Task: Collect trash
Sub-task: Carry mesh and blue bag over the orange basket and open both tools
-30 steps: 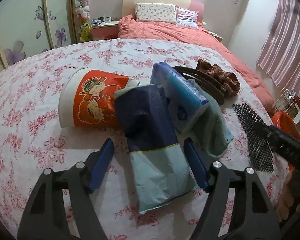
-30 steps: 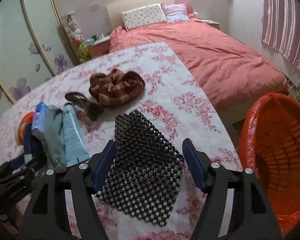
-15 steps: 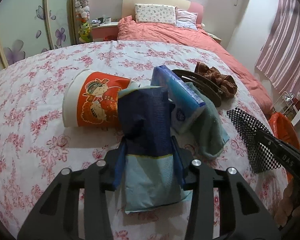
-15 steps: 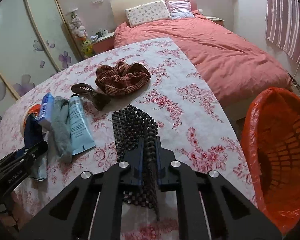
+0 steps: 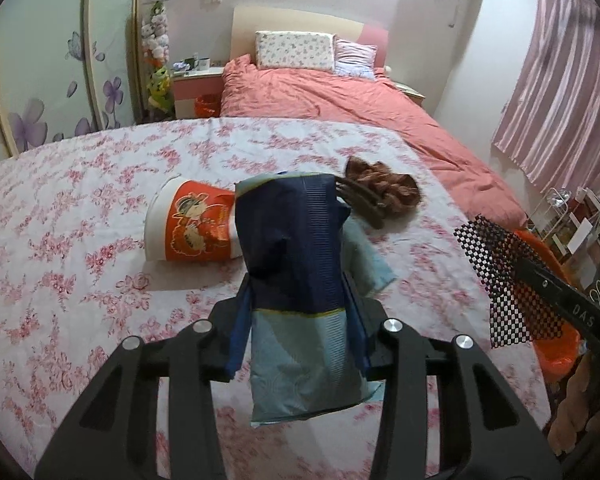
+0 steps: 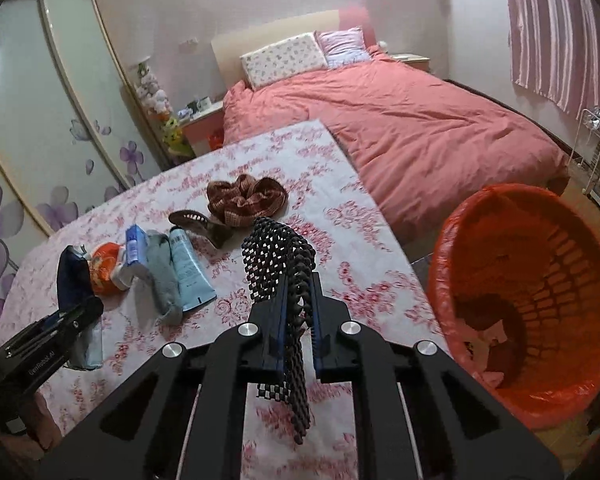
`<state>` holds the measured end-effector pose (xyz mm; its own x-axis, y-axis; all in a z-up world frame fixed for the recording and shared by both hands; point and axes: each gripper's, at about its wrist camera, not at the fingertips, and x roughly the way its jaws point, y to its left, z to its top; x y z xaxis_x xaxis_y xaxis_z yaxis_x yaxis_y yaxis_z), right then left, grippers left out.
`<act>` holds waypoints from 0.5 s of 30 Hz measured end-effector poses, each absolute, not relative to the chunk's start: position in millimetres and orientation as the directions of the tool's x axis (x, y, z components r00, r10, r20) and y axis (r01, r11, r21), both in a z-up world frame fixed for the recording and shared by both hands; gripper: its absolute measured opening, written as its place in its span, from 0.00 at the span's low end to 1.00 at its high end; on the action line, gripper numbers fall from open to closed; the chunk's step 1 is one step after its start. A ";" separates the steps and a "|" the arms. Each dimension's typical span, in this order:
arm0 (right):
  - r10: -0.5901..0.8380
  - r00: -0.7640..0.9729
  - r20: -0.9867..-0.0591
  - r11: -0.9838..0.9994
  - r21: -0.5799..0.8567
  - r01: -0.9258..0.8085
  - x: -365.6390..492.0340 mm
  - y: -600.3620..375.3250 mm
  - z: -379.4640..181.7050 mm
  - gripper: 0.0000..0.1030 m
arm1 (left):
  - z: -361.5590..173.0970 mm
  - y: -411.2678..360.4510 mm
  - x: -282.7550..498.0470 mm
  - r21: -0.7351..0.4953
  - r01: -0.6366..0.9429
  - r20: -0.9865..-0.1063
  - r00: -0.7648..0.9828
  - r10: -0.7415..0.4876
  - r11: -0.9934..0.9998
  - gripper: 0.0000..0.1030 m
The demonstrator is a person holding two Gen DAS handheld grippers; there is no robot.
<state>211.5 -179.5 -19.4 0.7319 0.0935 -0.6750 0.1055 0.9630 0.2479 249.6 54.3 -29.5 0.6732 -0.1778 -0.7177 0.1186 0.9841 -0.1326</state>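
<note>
My left gripper (image 5: 298, 328) is shut on a dark blue and light blue plastic bag (image 5: 300, 276) and holds it above the floral table (image 5: 80, 264). My right gripper (image 6: 296, 328) is shut on a black mesh mat (image 6: 280, 256), lifted off the table and drooping over the fingers. The mat also shows in the left wrist view (image 5: 500, 280). An orange trash basket (image 6: 532, 280) stands on the floor to the right of the table, with some trash in it. An orange paper cup (image 5: 192, 224) lies on its side on the table.
On the table lie a brown hair claw (image 6: 200, 224), a brown scrunchie (image 6: 244, 198), a blue box (image 6: 134, 246), a grey cloth (image 6: 162, 276) and a light blue tube (image 6: 188, 272). A bed with a pink duvet (image 6: 420, 128) is behind. A white wire rack (image 6: 596, 152) stands at right.
Both grippers have shut, the left on the blue bag and the right on the mesh mat. Both have lifted their items off the table; the mat has moved toward the basket.
</note>
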 end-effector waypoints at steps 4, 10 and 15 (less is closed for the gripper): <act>0.082 0.754 -0.652 0.959 0.259 0.120 197.2 -186.1 -8.8 0.10 | -17.6 43.2 237.2 -0.130 0.146 -0.703 0.684 -0.195 0.981 0.40; 0.052 0.791 -0.610 0.956 0.260 0.138 172.8 -194.7 7.8 0.10 | -0.7 22.2 220.9 -0.132 0.196 -0.682 0.694 -0.232 0.972 0.40; 0.006 0.822 -0.569 0.950 0.259 0.172 155.7 -208.8 18.9 0.10 | 12.0 -3.4 211.6 -0.141 0.254 -0.663 0.694 -0.281 0.957 0.40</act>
<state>155.7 -208.8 18.9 0.8220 0.0061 -0.5694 0.1721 0.9505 0.2587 211.6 -3.4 12.1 0.6936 -0.2812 -0.6632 0.2535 0.9571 -0.1406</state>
